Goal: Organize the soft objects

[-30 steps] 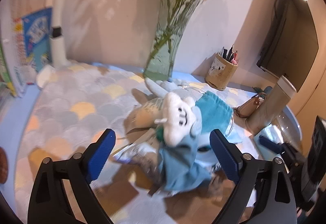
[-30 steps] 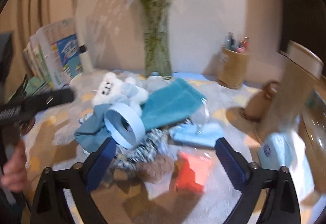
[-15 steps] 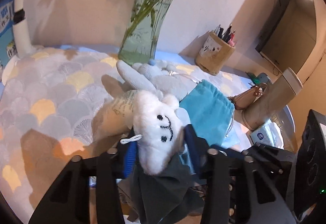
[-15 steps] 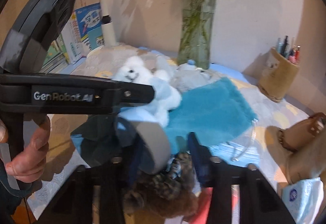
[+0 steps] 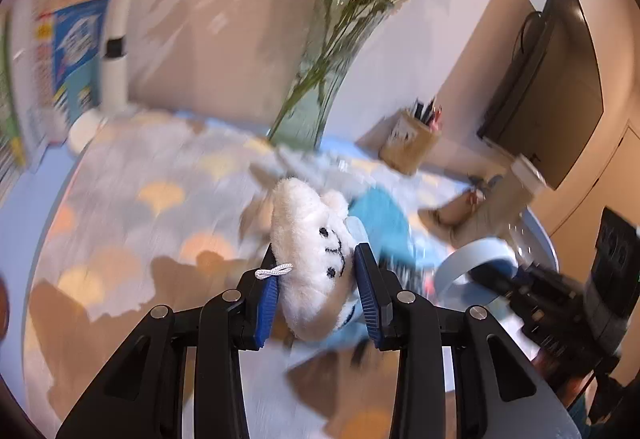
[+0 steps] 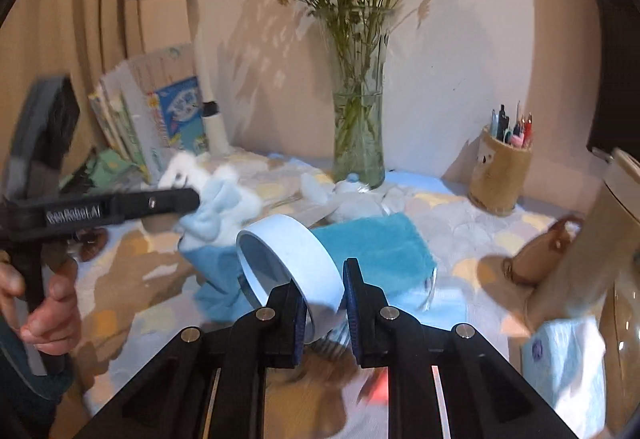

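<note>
A white plush toy with a stitched face and pale blue clothes sits between the blue pads of my left gripper. Its jaws are closing and the pads press on the toy's head. In the right wrist view the same toy hangs off the table from that left gripper. My right gripper is shut on the wall of a pale blue ring, held above the pile. A teal pouch and a grey plush lie on the patterned cloth behind it.
A glass vase of flowers stands at the back. To the right are a pen holder, a brown purse, a tall beige tumbler and a tissue pack. A lamp and books stand at the left.
Both grippers went from wide open to closed, the left around the white plush toy and the right on the pale blue ring. Both things have come up off the pile.
</note>
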Action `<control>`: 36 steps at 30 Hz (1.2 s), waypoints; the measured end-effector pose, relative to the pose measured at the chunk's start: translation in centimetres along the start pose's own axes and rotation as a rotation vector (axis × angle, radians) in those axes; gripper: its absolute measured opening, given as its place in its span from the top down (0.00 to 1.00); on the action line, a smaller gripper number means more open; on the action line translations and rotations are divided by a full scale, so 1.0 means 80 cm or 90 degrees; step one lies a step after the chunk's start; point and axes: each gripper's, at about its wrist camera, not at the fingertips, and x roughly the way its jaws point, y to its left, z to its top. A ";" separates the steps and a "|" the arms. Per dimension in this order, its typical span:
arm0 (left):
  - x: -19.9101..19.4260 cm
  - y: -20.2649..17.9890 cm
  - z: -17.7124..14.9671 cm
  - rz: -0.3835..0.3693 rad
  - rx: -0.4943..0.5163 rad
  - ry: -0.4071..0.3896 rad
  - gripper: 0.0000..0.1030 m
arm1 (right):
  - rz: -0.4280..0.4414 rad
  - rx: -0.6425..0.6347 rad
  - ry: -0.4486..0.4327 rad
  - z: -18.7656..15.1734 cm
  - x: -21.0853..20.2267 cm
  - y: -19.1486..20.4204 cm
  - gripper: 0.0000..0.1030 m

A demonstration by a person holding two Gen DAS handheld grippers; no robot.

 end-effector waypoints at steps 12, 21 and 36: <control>-0.007 0.033 -0.128 0.060 -0.057 0.067 0.56 | 0.054 0.182 0.244 -0.130 0.008 -0.013 0.83; -0.047 0.052 -0.156 0.117 0.023 0.083 0.23 | 0.010 0.241 0.206 -0.134 -0.012 -0.024 0.35; 0.038 -0.008 -0.135 0.065 0.454 0.201 0.14 | -0.039 0.087 0.232 -0.142 0.019 0.016 0.25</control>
